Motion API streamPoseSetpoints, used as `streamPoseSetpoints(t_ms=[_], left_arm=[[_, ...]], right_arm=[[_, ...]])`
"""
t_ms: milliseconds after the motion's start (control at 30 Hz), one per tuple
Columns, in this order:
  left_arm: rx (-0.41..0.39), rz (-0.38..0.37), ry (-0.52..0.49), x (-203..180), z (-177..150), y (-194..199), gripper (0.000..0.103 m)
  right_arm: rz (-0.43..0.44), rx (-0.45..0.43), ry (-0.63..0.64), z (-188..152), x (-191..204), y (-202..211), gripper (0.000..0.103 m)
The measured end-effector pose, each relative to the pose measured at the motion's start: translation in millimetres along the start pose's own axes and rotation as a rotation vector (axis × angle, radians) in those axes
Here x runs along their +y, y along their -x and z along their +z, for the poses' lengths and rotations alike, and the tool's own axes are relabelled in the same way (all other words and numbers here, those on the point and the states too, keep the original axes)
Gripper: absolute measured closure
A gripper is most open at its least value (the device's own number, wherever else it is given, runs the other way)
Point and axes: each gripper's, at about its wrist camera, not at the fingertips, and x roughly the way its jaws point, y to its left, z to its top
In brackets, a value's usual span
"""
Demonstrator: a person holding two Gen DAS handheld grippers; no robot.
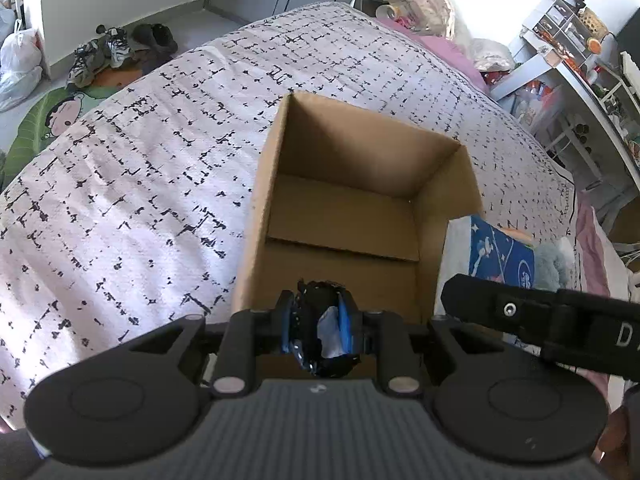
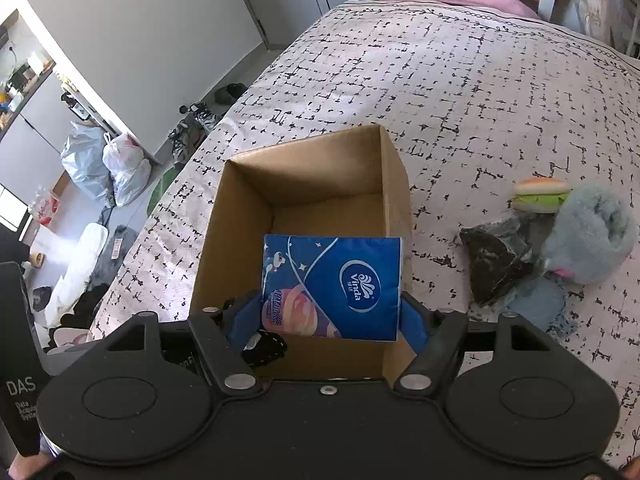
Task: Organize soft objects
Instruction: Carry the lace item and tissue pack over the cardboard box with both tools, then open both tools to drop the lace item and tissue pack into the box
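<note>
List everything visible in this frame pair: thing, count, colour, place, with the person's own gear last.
cardboard box: 1, brown, open, on the bed
tissue pack: 1, blue, over the box
black bundle: 1, black and white, at the box's near edge
burger toy: 1, tan and green, right of box
plush toy: 1, grey-blue, beside burger
dark wrapper: 1, black, by plush
bedspread: 1, white with black marks
shoes: several, on floor
left gripper: shut on black bundle
right gripper: shut on tissue pack

An open brown cardboard box sits mid-frame on the white black-flecked bedspread. A blue Vinda tissue pack hangs over its near edge. Right of the box lie a burger-shaped plush, fluffy grey-blue plush and crumpled black bag.
</note>
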Motion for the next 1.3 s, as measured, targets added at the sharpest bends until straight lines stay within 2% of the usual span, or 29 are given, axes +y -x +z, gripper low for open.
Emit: streamPoseSetpoints(t_ms=[233,333,533,600,667,733,967,1300], left_arm=[[0.043,-0.012,0.014,4,4,9,0.067],[0.014,-0.007,0.020,5,5,21,0.056],[-0.061,0.002,0.024,5,11,47,0.053],[-0.073,0.017,0.023,4,13,53,0.052],[-0.084,0.024,0.024,6,15,58,0.052],[-0.087,0.031,0.022,6,16,61,0.050],[-0.106,0.044,-0.011,-11,14,69,0.030],[-0.108,0.042,-0.068,-50,2,71,0.026]], right_arm=[[0.013,0.010,-0.015,0,0,1,0.033],[0.020,-0.001,-0.032,1,-3,5,0.033],[0.034,0.003,-0.046,0,-3,7,0.031],[0.053,0.013,-0.062,-1,-4,6,0.026],[0.070,0.018,-0.080,-2,-6,8,0.013],[0.075,0.004,-0.087,-2,-8,14,0.010],[0.042,-0.038,-0.095,-7,-29,40,0.010],[-0.033,-0.068,-0.118,-26,-72,69,0.006]])
